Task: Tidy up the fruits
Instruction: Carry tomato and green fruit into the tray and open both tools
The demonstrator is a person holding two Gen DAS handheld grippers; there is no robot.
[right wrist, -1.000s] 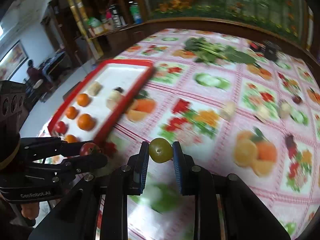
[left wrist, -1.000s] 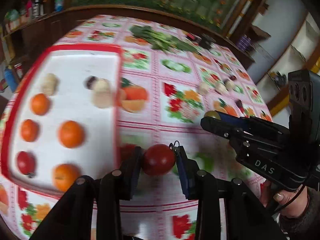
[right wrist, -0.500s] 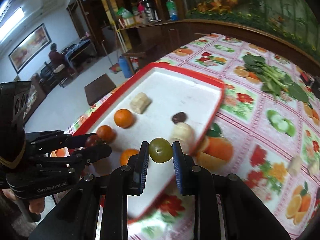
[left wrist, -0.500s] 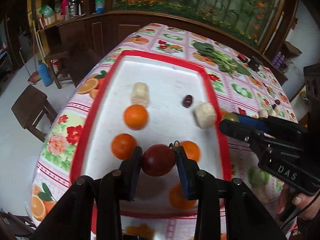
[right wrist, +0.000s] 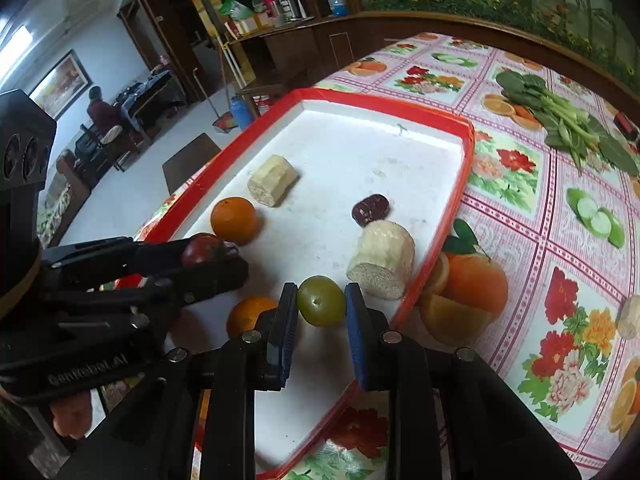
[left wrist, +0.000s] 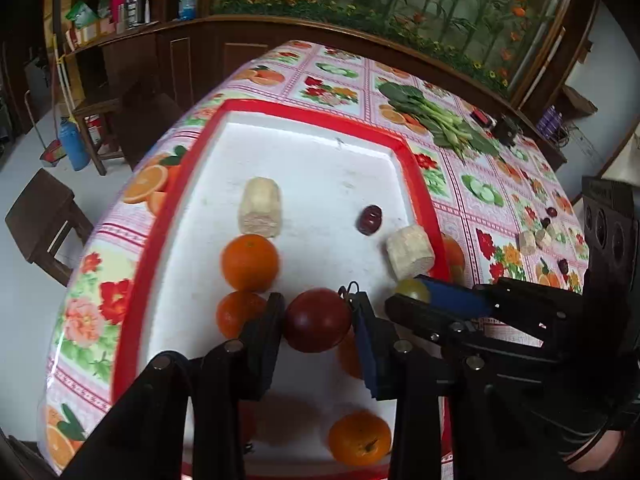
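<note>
- Broadly, a flowered tablecloth [left wrist: 332, 92] is covering the table, and the red-rimmed tray [left wrist: 316, 118] with a white floor is lying across its near end, filling the middle of both wrist views.
- On the tray, two pale corn pieces [left wrist: 260, 208] are lying toward 12 and 2 o'clock, oranges [left wrist: 250, 264] are sitting from 9 round to 6 o'clock, and a small dark date-like fruit [left wrist: 370, 220] is resting at 1 o'clock.
- At 6 o'clock in its own view, the left gripper [left wrist: 318, 320] is clamping a red tomato [left wrist: 318, 320] above the tray floor, with oranges close on both sides.
- Beside it at 3 o'clock, the right gripper [right wrist: 322, 302] is pinching a small green fruit [right wrist: 322, 300] over the tray, just beside the nearer corn piece [right wrist: 382, 258].
- Risk, as I judge it: both loads are round, so releasing them could be sending them rolling into the oranges or toward the rim; the two grippers are also working close enough to be knocking each other.
- Hard to make out: the tray's near edge is disappearing behind the gripper bodies, one orange is mostly hiding behind the left gripper's finger, and how high each fruit is hanging above the floor is unclear.
</note>
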